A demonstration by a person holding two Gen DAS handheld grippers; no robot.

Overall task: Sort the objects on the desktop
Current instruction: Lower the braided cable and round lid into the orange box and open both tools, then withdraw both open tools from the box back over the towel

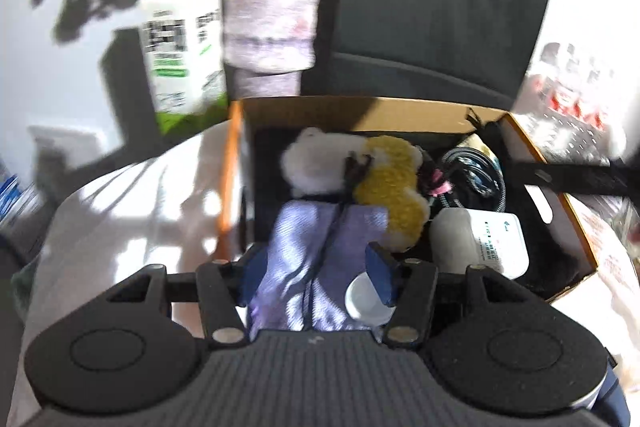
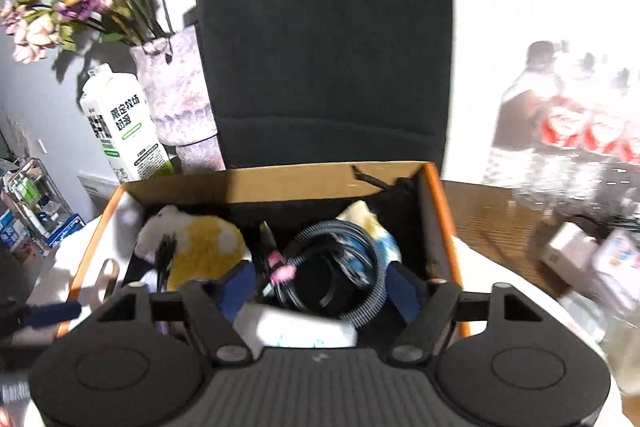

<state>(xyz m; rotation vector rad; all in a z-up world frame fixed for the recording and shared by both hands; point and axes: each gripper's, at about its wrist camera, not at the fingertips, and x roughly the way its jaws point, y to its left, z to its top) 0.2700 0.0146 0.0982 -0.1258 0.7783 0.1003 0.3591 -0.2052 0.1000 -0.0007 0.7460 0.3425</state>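
An open cardboard box (image 1: 360, 109) with orange edges holds a white and yellow plush (image 1: 384, 183), a coiled black cable (image 1: 472, 171) and a white bottle (image 1: 480, 239). My left gripper (image 1: 318, 267) hovers over the box's near edge, shut on a lilac cloth (image 1: 316, 247) that hangs into the box. A small white cap (image 1: 366, 301) lies by its right finger. In the right wrist view my right gripper (image 2: 320, 287) is open and empty above the same box (image 2: 280, 179), over the coiled cable (image 2: 332, 267), with the plush (image 2: 200, 243) to its left.
A black paper bag (image 2: 328, 39) stands behind the box. A milk carton (image 2: 120, 123) and a mottled vase (image 2: 176, 95) with flowers stand at the back left. Packets (image 2: 592, 263) lie on the wooden table at the right. A white cloth (image 1: 132, 195) covers the surface left of the box.
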